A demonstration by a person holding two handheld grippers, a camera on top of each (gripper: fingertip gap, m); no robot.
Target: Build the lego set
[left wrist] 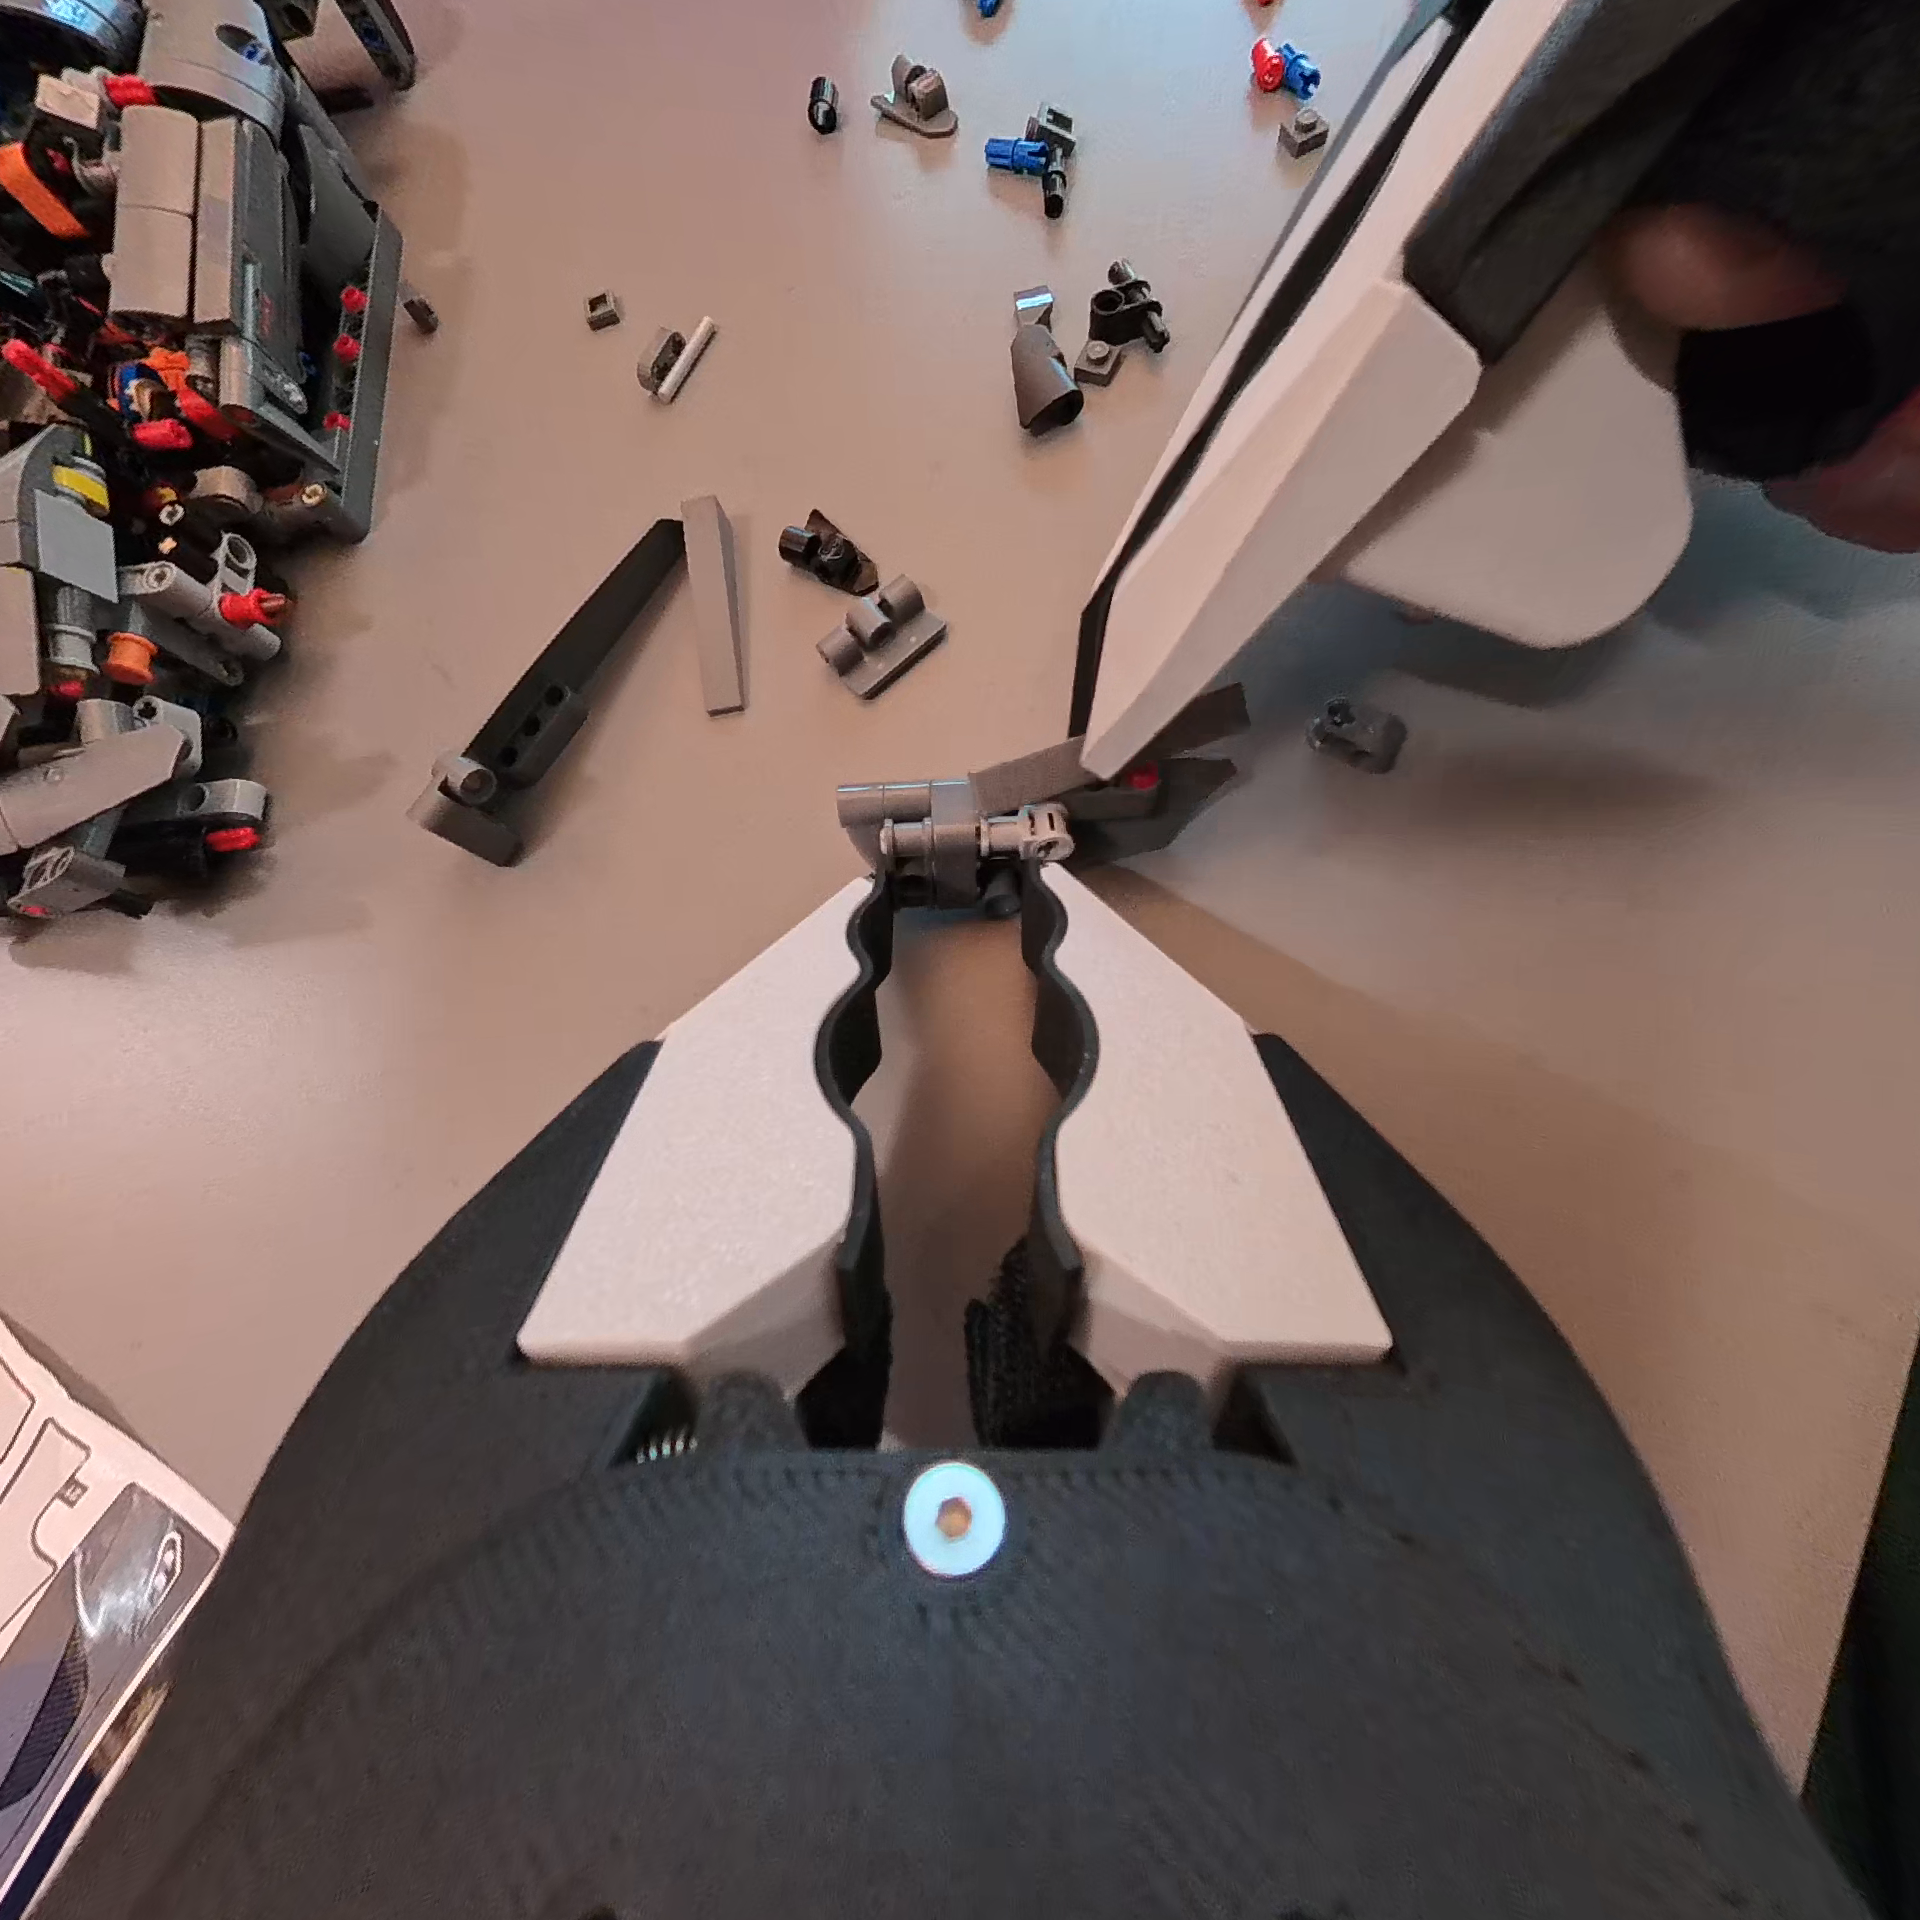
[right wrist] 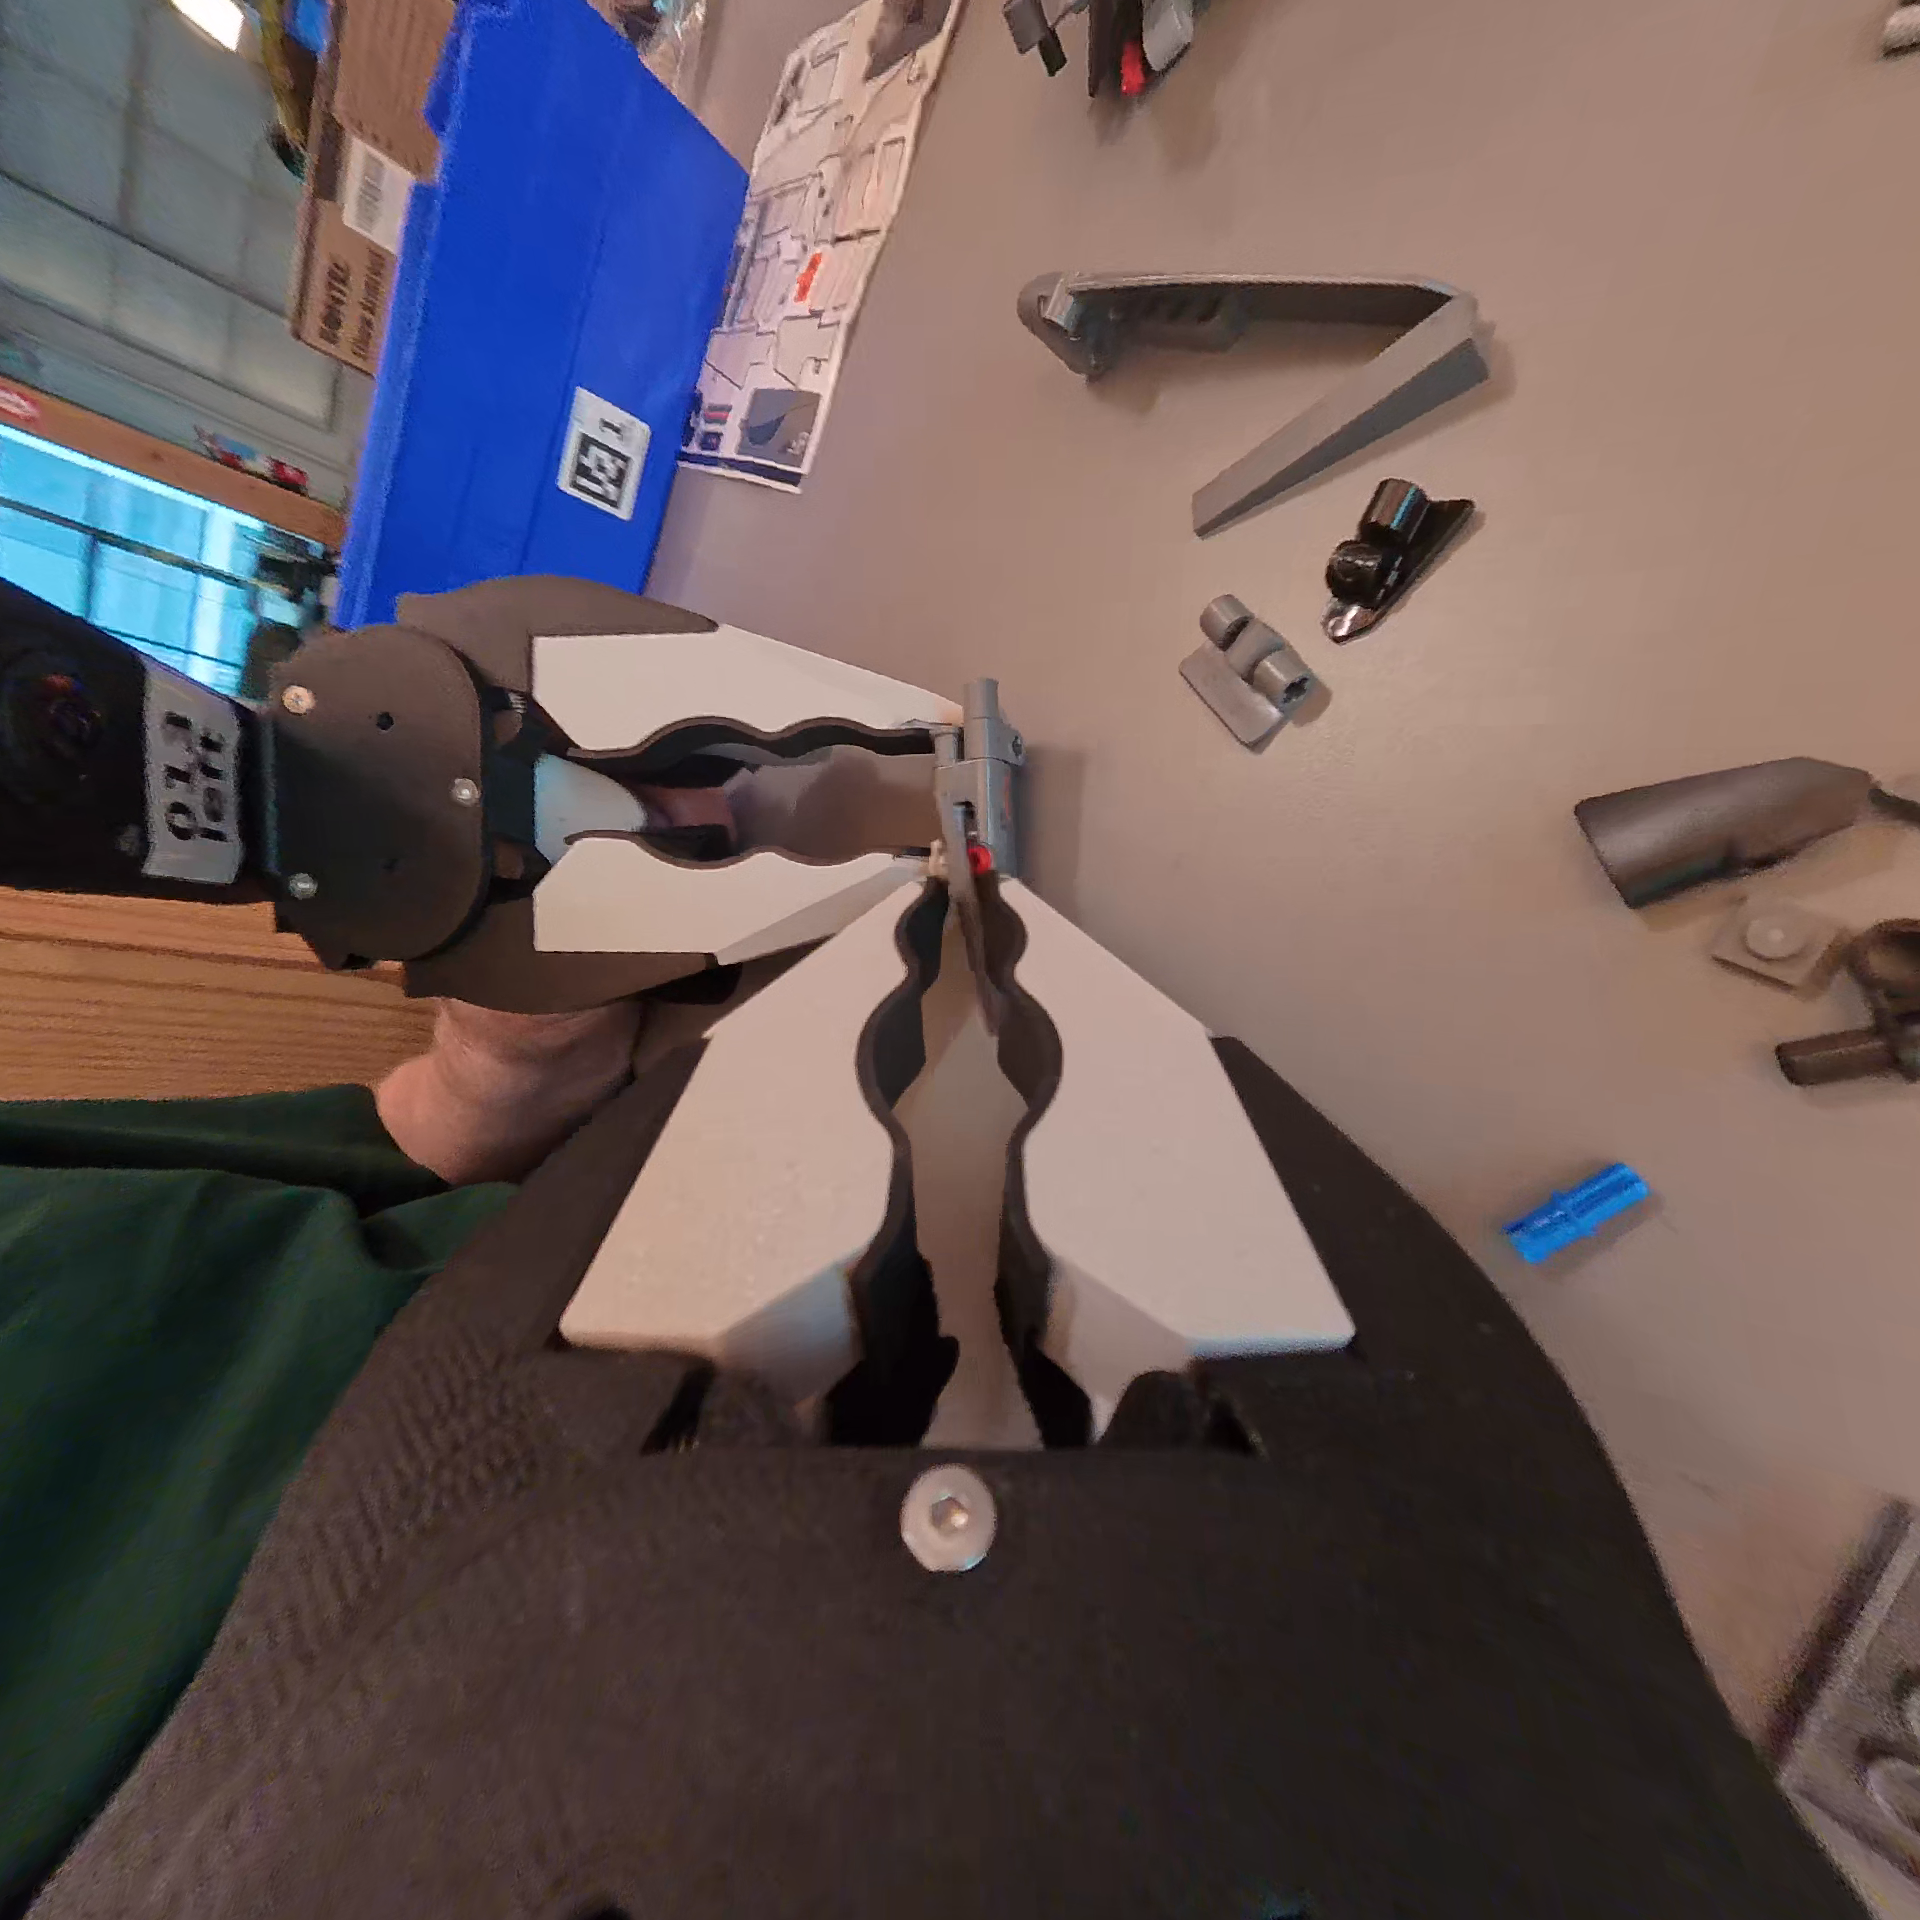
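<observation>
Left tongs clamped on a small grey hinge assembly, held just above the beige table. Right tongs pinching a thin dark grey panel that meets the assembly's end. Half-built model at far left; loose pieces scattered between.

Grey table strewn with loose bricks, booklet, half-built model.

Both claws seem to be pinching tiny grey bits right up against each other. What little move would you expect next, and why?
Probably a short push together. The left gripper holds a small light-grey hinged lego sub-assembly, and the right gripper holds a dark-grey flat panel piece with a red pin. The two pieces already meet, so seating the joint looks likeliest.
</observation>
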